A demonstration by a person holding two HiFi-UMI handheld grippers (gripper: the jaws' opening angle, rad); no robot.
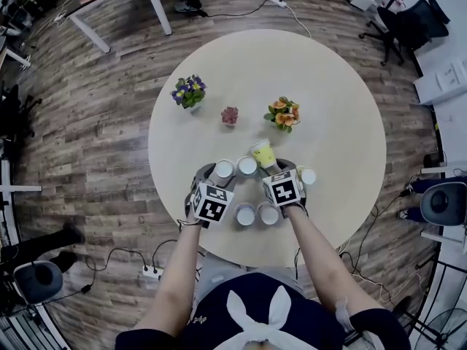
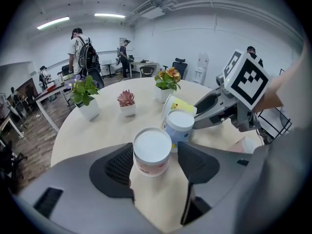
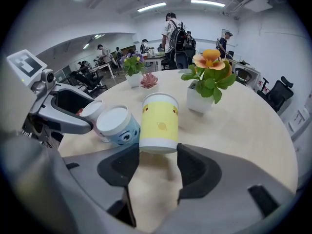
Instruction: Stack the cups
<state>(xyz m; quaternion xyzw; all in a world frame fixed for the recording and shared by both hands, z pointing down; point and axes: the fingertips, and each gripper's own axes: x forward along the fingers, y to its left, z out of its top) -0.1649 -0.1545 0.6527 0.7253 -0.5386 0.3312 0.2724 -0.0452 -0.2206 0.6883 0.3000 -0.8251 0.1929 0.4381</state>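
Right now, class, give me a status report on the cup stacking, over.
Left gripper open around pink cup. Right gripper shut on yellow cup. Nothing stacked yet. Blue cup close beside the yellow one.

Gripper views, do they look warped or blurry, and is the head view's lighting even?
Left gripper view: fisheye bend, black corners, pink cup sharp. Right gripper view: same warp, ceiling strips glare, yellow cup sharp. Head view: even light, soft shadows.

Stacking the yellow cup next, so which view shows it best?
The right gripper view: the yellow cup sits centred and whole at the jaws' tips. The left gripper view shows it tilted, partly hidden behind a blue cup. The head view shows it small.
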